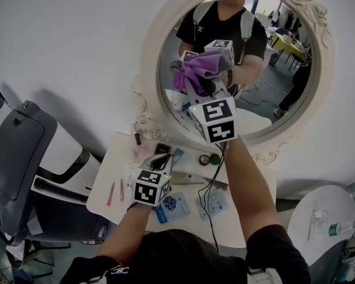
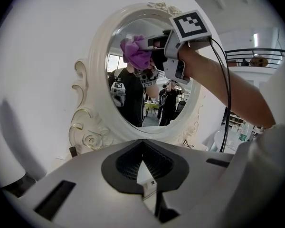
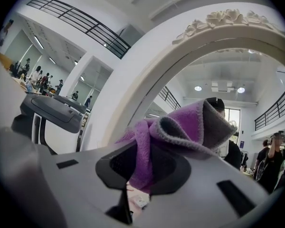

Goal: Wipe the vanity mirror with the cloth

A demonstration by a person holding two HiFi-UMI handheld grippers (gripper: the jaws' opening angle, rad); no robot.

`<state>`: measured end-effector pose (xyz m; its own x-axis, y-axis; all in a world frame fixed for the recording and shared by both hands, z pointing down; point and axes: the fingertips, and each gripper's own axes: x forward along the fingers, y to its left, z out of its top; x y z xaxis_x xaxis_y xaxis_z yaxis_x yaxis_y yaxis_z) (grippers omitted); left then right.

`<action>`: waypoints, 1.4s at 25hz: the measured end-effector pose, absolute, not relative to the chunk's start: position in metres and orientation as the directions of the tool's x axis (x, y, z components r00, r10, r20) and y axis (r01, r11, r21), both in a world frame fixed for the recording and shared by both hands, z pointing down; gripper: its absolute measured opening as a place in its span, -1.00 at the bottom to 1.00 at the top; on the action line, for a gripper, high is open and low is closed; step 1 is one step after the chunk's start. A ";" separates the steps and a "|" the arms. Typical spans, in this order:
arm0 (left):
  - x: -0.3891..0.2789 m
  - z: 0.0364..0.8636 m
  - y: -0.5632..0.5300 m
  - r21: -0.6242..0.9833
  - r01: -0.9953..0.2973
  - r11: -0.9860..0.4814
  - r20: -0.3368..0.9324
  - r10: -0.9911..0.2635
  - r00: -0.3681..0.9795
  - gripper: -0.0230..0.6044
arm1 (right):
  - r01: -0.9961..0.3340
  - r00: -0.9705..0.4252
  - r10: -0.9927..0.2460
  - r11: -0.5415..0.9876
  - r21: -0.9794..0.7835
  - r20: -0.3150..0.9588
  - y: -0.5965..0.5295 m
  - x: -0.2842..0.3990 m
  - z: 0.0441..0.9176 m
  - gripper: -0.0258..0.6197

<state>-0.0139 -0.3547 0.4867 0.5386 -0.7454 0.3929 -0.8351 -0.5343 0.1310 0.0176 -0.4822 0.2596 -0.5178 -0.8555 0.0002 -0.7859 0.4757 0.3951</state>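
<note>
- Vanity mirror (image 1: pixel 272 87): oval glass in an ornate white frame, standing against the wall at the back of the table.
- Table (image 1: pixel 121 158): white top below the mirror, scattered with small packets and tubes.
- Right gripper (image 1: pixel 208 90): raised to the upper left part of the glass, jaws closed on the cloth.
- Left gripper (image 2: pixel 143 156): held low over the table in front of the mirror, jaws closed together with nothing between them.
- Cloth (image 3: pixel 180 127): purple with a grey underside, bunched in the right gripper's jaws and held against the glass.
</note>
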 end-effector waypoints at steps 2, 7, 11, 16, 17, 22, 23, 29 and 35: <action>-0.003 0.485 -0.355 0.130 -0.823 -0.552 0.390 -0.735 0.555 -0.91 | -0.788 -0.517 -0.856 0.480 0.385 0.009 -0.480 0.031 0.262 -0.73; 0.020 0.486 -0.354 0.128 -0.795 -0.592 0.391 -0.707 0.589 -0.91 | -0.807 -0.505 -0.862 0.486 0.337 0.035 -0.473 0.071 0.273 -0.73; 0.039 0.484 -0.352 0.125 -0.774 -0.621 0.389 -0.687 0.613 -0.91 | -0.830 -0.480 -0.877 0.464 0.309 0.029 -0.466 0.106 0.277 -0.72; 0.061 0.483 -0.347 0.115 -0.746 -0.655 0.395 -0.659 0.640 -0.91 | -0.871 -0.423 -0.906 0.413 0.267 0.020 -0.455 0.158 0.281 -0.72; 0.065 0.483 -0.345 0.113 -0.742 -0.661 0.395 -0.655 0.644 -0.91 | -0.881 -0.408 -0.913 0.398 0.257 0.015 -0.452 0.169 0.282 -0.72; 0.081 0.481 -0.340 0.102 -0.724 -0.682 0.393 -0.641 0.659 -0.91 | -0.931 -0.327 -0.945 0.323 0.171 0.007 -0.439 0.229 0.284 -0.70; 0.083 0.481 -0.340 0.101 -0.723 -0.684 0.393 -0.640 0.660 -0.91 | -0.938 -0.311 -0.950 0.309 0.158 0.010 -0.437 0.239 0.285 -0.70; 0.098 0.482 -0.332 0.099 -0.702 -0.705 0.392 -0.620 0.679 -0.91 | -0.987 -0.148 -0.989 0.148 0.058 0.013 -0.422 0.305 0.293 -0.69; 0.116 0.487 -0.324 0.097 -0.674 -0.733 0.402 -0.590 0.700 -0.91 | -0.999 0.029 -0.999 -0.028 0.040 0.035 -0.412 0.340 0.312 -0.70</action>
